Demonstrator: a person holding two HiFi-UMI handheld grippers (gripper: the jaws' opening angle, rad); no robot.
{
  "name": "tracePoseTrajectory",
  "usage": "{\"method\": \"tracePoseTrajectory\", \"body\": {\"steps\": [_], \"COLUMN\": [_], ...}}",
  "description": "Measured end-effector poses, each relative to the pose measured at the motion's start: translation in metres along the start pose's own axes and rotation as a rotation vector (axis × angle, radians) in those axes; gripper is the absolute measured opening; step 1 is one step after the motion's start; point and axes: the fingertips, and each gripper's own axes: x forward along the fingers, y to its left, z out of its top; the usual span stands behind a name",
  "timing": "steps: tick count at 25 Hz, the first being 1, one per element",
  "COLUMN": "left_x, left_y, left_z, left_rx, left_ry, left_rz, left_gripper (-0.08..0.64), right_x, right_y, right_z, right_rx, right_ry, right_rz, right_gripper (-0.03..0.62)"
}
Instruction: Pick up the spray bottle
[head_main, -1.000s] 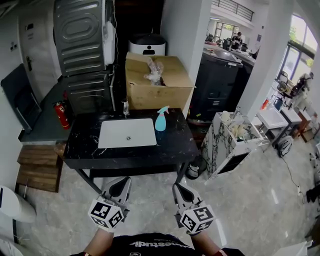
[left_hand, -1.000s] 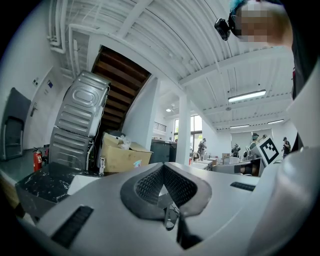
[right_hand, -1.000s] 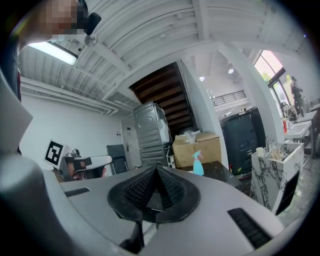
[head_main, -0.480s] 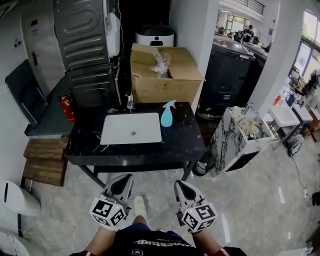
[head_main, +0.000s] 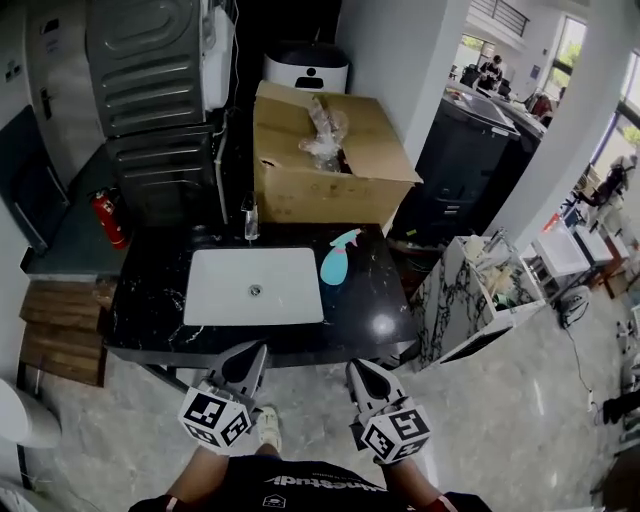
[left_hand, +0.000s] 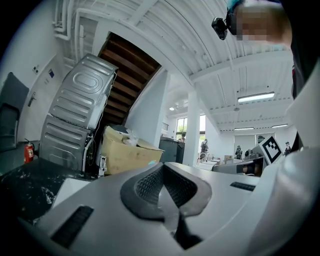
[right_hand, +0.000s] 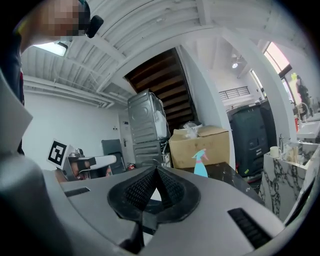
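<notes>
On the black marble counter (head_main: 375, 305), the teal spray bottle (head_main: 337, 260) with its pink trigger head stands near the back edge, just beside the right rim of the white sink basin (head_main: 255, 287) and in front of the open cardboard box (head_main: 320, 165). A small faucet (head_main: 251, 216) rises behind the basin. To the left of the counter a red fire extinguisher (head_main: 106, 218) stands on the floor below a ribbed grey metal appliance (head_main: 150, 60).

Both grippers are held low in the head view, on the near side of the counter and well apart from the bottle. The left gripper (head_main: 248, 354) points toward the basin's front edge; in its own view its 2 jaws (left_hand: 164, 169) are pressed together with nothing between them. The right gripper (head_main: 361, 370) points toward the counter's right half, its 2 jaws likewise closed on each other and empty (right_hand: 156, 173). In the right gripper view the bottle (right_hand: 200, 162) appears upright against the box (right_hand: 200, 145), above and to the right of the closed tips.
</notes>
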Motion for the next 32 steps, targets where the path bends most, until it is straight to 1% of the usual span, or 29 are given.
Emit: {"method": "tracePoseTrajectory", "body": {"steps": [4, 8, 11, 14, 18, 22, 27, 32], "left_x": [0.042, 0.073, 0.093, 0.111, 0.131, 0.153, 0.175, 0.197], "left_y": [0.054, 0.103, 0.131, 0.15, 0.157, 0.16, 0.159, 0.156], "left_z": [0.018, 0.034, 0.041, 0.04, 0.036, 0.035, 0.039, 0.04], "left_rx": [0.006, 0.003, -0.001, -0.009, -0.032, -0.034, -0.032, -0.034], "left_ry": [-0.007, -0.018, -0.023, -0.021, -0.011, -0.006, -0.007, -0.008], "left_rz": [-0.023, -0.043, -0.065, -0.083, -0.106, -0.12, -0.117, -0.114], "left_gripper": [0.015, 0.015, 0.015, 0.015, 0.015, 0.015, 0.015, 0.015], "right_x": [0.064, 0.121, 0.153, 0.175, 0.192, 0.204, 0.217, 0.228], "right_y": [-0.014, -0.016, -0.015, -0.017, -0.03, -0.045, -0.066, -0.086], "right_z": [0.023, 0.041, 0.048, 0.055, 0.057, 0.061, 0.063, 0.068], "right_rx": [-0.015, -0.025, -0.033, -0.048, -0.043, -0.041, -0.052, -0.07], "right_ry": [-0.01, -0.017, -0.018, -0.02, -0.009, -0.007, -0.004, -0.026], "right_rz": [-0.024, -0.033, -0.042, -0.049, -0.068, -0.069, -0.053, -0.044], "right_gripper": [0.037, 0.037, 0.037, 0.037, 0.037, 0.037, 0.037, 0.038]}}
